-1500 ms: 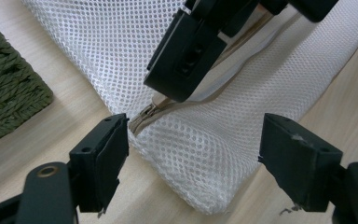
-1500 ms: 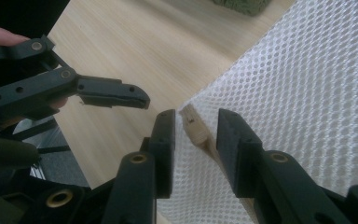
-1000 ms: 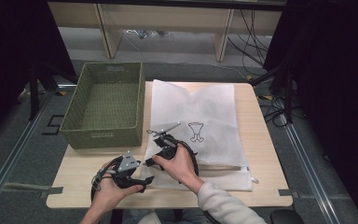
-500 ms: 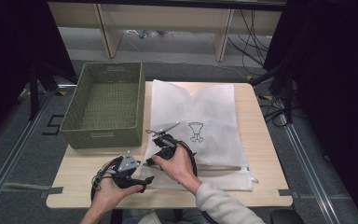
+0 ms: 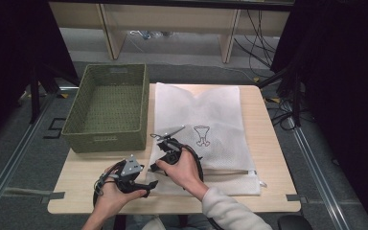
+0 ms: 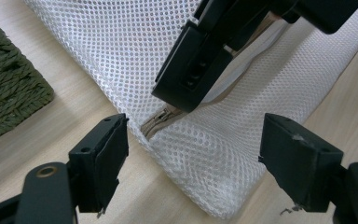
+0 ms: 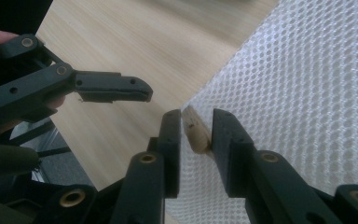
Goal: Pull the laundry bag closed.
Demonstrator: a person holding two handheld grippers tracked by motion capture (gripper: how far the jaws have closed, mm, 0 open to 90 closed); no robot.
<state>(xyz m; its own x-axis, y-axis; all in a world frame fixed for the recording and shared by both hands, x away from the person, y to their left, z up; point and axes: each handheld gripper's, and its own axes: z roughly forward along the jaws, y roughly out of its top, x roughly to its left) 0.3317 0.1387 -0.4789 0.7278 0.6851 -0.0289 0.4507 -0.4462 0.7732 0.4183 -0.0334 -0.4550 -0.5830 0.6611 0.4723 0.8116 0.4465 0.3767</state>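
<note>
Step in hand: opening the bag (image 5: 199,129) zipper (image 6: 161,120) at the desk's (image 5: 263,143) near edge. Right gripper (image 7: 196,135) fingers, just reopening, flank the beige zipper end unclamped; left gripper (image 6: 193,154) fingers stand apart, straddling the corner. Next: clamp and pull.

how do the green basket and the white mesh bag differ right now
The green woven basket is a rigid, open-topped box with raised walls; the white mesh bag lies flat and limp. The basket stands untouched, while the right gripper works at the bag's near-left corner. The bag carries a small printed motif; the basket is plain. Both rest on the wooden table.
</note>
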